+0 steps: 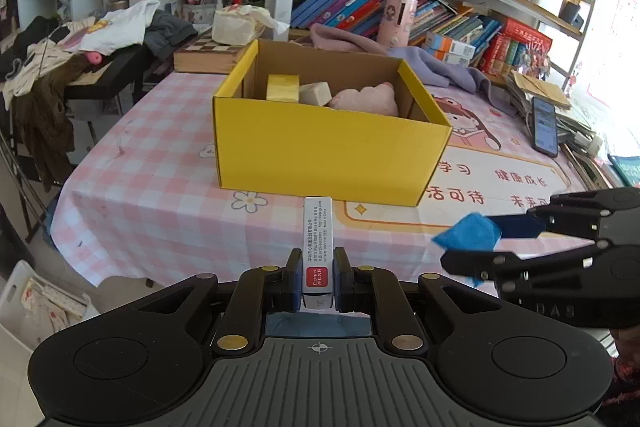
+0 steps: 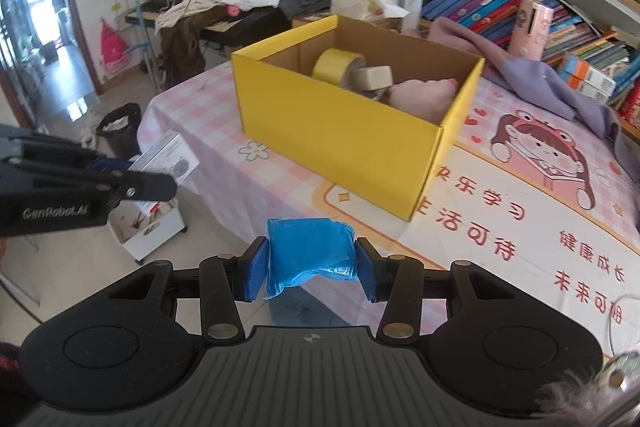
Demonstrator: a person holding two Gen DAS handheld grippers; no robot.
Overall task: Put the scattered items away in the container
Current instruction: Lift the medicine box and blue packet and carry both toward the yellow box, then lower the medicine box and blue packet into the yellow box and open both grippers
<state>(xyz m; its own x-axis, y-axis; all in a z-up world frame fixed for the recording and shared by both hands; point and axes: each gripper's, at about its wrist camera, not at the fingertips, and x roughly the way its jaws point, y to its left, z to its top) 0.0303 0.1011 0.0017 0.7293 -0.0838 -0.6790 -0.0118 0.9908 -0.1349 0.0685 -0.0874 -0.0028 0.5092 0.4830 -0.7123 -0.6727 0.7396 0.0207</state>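
Looking through the left wrist camera: left tool (image 1: 318, 277) is clamped on a slim white carton (image 1: 317, 247), pads on its two broad faces near the rear end, most of its length sticking out forward over the near table (image 1: 152, 187) edge. Stiff, light, probably glossy card, so a mid-body grip would likely resist swivel better than this end grip. Yellow box (image 1: 320, 155) sits ahead on the table, open top, already holding a yellow tape roll (image 1: 283, 87), a beige tape roll (image 1: 315, 93) and a pink plush (image 1: 366, 99). Right tool (image 1: 472, 247) shows at the right edge with a blue wad between its fingers. Right wrist camera: right tool (image 2: 311, 263) is closed on a blue plastic bundle (image 2: 310, 253), pads squeezing both sides, also short of the box (image 2: 344, 131). Soft, crinkly, light; I'd judge it compresses and may slip, so grip across the bulk, as now. Left tool (image 2: 160, 183) with the carton is visible at left, off the table edge.
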